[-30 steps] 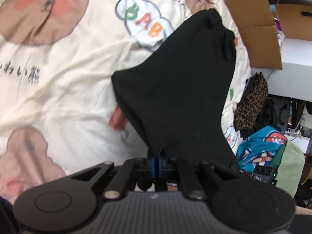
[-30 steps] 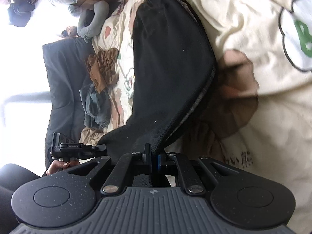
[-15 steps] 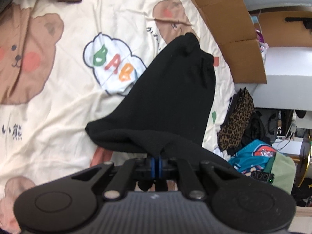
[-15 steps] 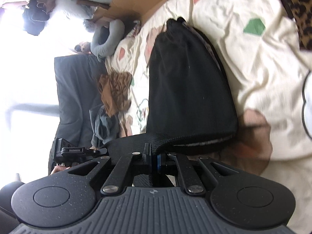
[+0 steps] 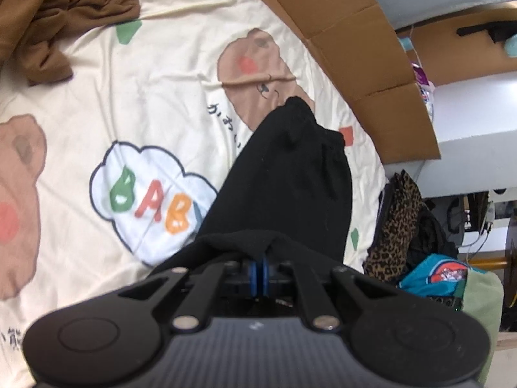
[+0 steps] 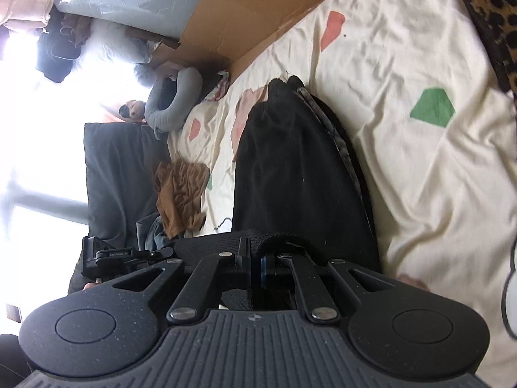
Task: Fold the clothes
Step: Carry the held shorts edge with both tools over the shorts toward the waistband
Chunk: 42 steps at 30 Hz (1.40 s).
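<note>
A black garment lies lengthwise on the cream bear-print bedsheet, its far end bunched near a printed bear. My left gripper is shut on the garment's near edge, which is lifted and doubled back over the rest. In the right wrist view the same black garment stretches away from my right gripper, which is shut on another part of the near edge. The other gripper shows at the left of that view.
A crumpled brown garment lies at the sheet's far left. Cardboard lines the bed's far edge. A leopard-print item and a blue bag sit beside the bed on the right. A grey neck pillow rests near the head.
Both grippers have carried the garment's near edge forward over the rest, so the visible black cloth is shorter and the fold is deeper. More of the far bedsheet and the brown garment came into view.
</note>
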Tool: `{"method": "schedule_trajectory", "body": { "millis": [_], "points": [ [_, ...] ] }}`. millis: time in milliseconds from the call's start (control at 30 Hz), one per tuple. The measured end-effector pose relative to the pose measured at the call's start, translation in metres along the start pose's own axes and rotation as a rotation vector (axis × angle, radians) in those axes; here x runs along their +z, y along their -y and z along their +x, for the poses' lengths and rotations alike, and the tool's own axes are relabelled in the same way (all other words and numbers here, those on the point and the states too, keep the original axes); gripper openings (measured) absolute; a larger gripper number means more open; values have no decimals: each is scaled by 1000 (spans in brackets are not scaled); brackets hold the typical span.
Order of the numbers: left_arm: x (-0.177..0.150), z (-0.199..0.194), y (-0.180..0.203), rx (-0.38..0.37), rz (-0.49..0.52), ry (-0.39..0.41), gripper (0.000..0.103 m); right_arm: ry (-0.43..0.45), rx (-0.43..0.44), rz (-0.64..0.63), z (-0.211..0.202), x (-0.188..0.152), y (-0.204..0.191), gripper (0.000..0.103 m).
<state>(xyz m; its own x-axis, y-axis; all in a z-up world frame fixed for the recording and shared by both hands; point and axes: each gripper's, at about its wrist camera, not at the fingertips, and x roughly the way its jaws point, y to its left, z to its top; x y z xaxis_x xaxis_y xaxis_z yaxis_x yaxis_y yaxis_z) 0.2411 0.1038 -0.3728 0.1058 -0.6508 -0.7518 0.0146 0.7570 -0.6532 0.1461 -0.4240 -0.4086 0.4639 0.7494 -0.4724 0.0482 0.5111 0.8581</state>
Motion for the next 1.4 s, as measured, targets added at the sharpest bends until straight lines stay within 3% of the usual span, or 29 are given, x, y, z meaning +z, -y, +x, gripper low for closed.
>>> {"method": "schedule_trajectory", "body": {
  "millis": [233,300,600,1033,1200,1367,1400],
  "points": [
    [18,10,-8,-42,-24,36,4,34,-24,-17,12,10,0,3],
    [24,12,-3,-42,10,38,4,55,-60,-22,14,10,-1,3],
    [35,35,-4,-17,52,35,4,84,-97,9,24,18,11,4],
    [46,52,-3,-17,96,120,4,133,-133,31,37,38,21,4],
    [51,72,-15,11,60,99,4,128,-188,77,50,38,38,5],
    [53,80,-21,40,55,86,8,138,-253,93,50,40,41,11],
    [52,77,-20,50,57,89,15,143,-262,92,47,40,39,14]
  ]
}}
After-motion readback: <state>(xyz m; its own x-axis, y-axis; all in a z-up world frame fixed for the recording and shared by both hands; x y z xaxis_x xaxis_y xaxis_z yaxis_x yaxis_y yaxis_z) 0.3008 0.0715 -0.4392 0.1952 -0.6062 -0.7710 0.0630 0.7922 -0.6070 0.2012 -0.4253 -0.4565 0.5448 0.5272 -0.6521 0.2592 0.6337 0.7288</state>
